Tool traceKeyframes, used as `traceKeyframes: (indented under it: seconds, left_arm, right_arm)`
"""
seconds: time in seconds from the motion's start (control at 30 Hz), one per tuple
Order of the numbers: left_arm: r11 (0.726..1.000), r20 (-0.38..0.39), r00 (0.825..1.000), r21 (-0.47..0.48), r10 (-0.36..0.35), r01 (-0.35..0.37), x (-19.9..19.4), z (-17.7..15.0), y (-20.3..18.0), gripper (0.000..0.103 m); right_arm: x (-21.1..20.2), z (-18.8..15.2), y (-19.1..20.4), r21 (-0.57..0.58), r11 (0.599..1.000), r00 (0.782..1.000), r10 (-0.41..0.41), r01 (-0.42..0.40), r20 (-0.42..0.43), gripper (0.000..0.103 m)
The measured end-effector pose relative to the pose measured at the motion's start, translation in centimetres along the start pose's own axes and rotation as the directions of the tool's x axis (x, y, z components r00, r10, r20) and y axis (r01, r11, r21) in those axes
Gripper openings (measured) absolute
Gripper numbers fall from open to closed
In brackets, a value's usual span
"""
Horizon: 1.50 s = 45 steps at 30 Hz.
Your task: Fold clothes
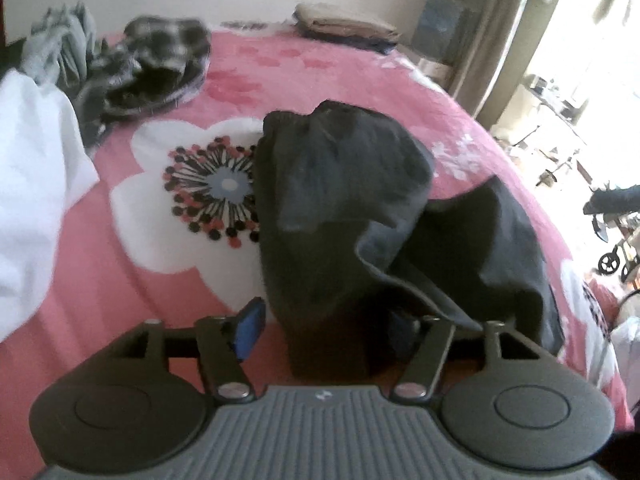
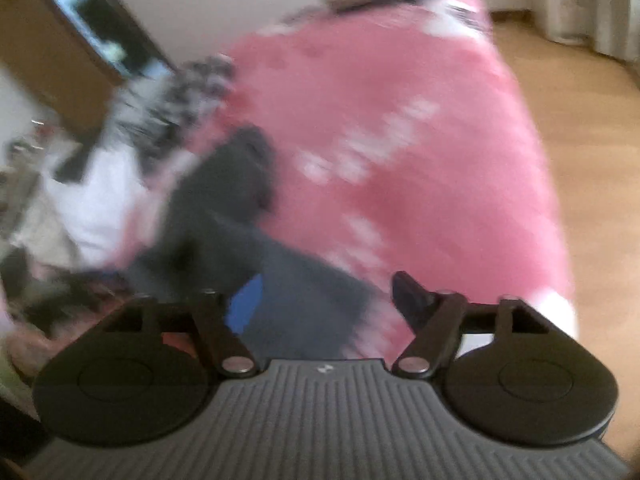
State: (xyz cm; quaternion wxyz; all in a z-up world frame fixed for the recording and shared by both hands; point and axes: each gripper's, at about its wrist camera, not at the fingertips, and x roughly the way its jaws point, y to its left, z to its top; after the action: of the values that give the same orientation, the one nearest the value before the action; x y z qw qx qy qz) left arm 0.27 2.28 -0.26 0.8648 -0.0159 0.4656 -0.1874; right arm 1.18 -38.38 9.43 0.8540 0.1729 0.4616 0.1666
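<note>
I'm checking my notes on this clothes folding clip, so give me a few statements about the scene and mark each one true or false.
1. The dark garment lies on a pink floral bedspread. True.
2. The left tool has dark fabric between its fingers. True.
3. A white garment lies at the right edge of the left wrist view. False: it is at the left edge.
4. The folded stack at the far end of the bed is bright red. False: its top is beige.
5. The right wrist view is sharp. False: it is heavily motion-blurred.
</note>
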Motion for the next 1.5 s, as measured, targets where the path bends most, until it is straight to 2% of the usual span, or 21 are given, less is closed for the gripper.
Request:
traceKeyframes:
  seconds: [0.1, 0.23, 0.33, 0.4, 0.5, 0.63, 0.67, 0.7, 0.73, 0.8, 0.87, 0.9, 1.03, 1.13, 1.33, 1.43, 1.5]
  left_arm:
    - [0.999, -0.020, 1.000, -0.042, 0.012, -0.013, 1.4, 0.4, -0.2, 0.068]
    - [0.996, -0.004, 1.000, -0.091, 0.001, -0.002, 1.3, -0.2, 0.1, 0.069]
    - [0.992, -0.005, 1.000, -0.127, -0.007, 0.006, 1.5, -0.9, 0.4, 0.069]
    - [0.989, -0.015, 1.000, -0.145, -0.016, 0.014, 1.8, -1.4, 0.6, 0.069]
    - [0.988, -0.013, 1.000, -0.155, -0.028, 0.025, 2.0, -1.9, 0.7, 0.069]
    - [0.985, 0.002, 0.999, -0.166, -0.044, 0.044, 1.9, -2.3, 0.8, 0.069]
    - [0.984, 0.007, 0.999, -0.169, -0.049, 0.049, 1.8, -2.4, 0.9, 0.069]
    - [0.984, 0.011, 0.998, -0.171, -0.054, 0.056, 1.8, -2.5, 1.0, 0.069]
    - [0.983, 0.015, 0.998, -0.173, -0.059, 0.061, 1.7, -2.5, 1.1, 0.069]
    - [0.981, 0.020, 0.997, -0.182, -0.069, 0.071, 1.7, -2.7, 1.3, 0.070]
    - [0.978, 0.025, 0.997, -0.194, -0.077, 0.081, 1.6, -2.8, 1.6, 0.070]
    - [0.975, 0.029, 0.996, -0.204, -0.082, 0.086, 1.6, -2.9, 1.7, 0.070]
    - [0.967, 0.044, 0.995, -0.232, -0.094, 0.102, 1.3, -3.1, 2.2, 0.070]
    - [0.965, 0.053, 0.994, -0.240, -0.092, 0.102, 1.0, -3.1, 2.4, 0.070]
    - [0.955, 0.077, 0.992, -0.275, -0.097, 0.115, 0.5, -2.7, 3.0, 0.072]
    - [0.950, 0.070, 0.992, -0.289, -0.101, 0.117, 0.9, -2.6, 3.0, 0.072]
    - [0.951, 0.051, 0.993, -0.287, -0.103, 0.113, 1.4, -2.6, 2.6, 0.072]
  right_arm:
    - [4.9, 3.1, 3.1, -0.053, 0.994, 0.995, 0.099, -0.099, 0.007, 0.081]
    - [11.4, 6.9, 7.5, -0.077, 0.988, 0.991, 0.134, -0.134, -0.004, 0.081]
    - [14.7, 8.1, 12.2, -0.171, 0.972, 0.987, 0.161, -0.159, -0.003, 0.081]
    - [16.5, 8.1, 15.4, -0.259, 0.954, 0.989, 0.147, -0.149, -0.026, 0.081]
    - [19.8, 6.6, 18.8, -0.408, 0.908, 0.994, 0.062, -0.092, -0.086, 0.081]
    - [23.1, 4.5, 19.8, -0.514, 0.858, 0.990, -0.078, 0.006, -0.118, 0.079]
    - [23.4, 4.1, 19.5, -0.515, 0.857, 0.988, -0.097, 0.020, -0.123, 0.070]
    - [23.6, 3.9, 19.2, -0.504, 0.863, 0.986, -0.110, 0.031, -0.128, 0.058]
    - [23.7, 3.7, 18.8, -0.487, 0.873, 0.985, -0.111, 0.032, -0.133, 0.052]
    - [23.5, 3.6, 18.0, -0.442, 0.896, 0.985, -0.101, 0.029, -0.140, 0.030]
    - [23.0, 3.8, 17.1, -0.387, 0.922, 0.987, -0.086, 0.025, -0.139, 0.013]
    - [22.7, 3.9, 16.7, -0.359, 0.933, 0.987, -0.077, 0.023, -0.138, 0.008]
    - [21.2, 4.3, 15.2, -0.266, 0.964, 0.994, -0.038, 0.010, -0.100, 0.001]
    - [20.1, 4.5, 13.9, -0.193, 0.981, 0.998, -0.009, -0.004, -0.065, 0.000]
    - [16.8, 4.8, 10.7, -0.088, 0.996, 1.000, -0.020, 0.022, 0.016, 0.000]
    - [15.1, 5.2, 9.4, -0.060, 0.998, 0.999, -0.023, 0.025, 0.026, 0.000]
    - [14.6, 5.0, 10.2, -0.106, 0.994, 0.999, -0.020, 0.022, 0.026, 0.005]
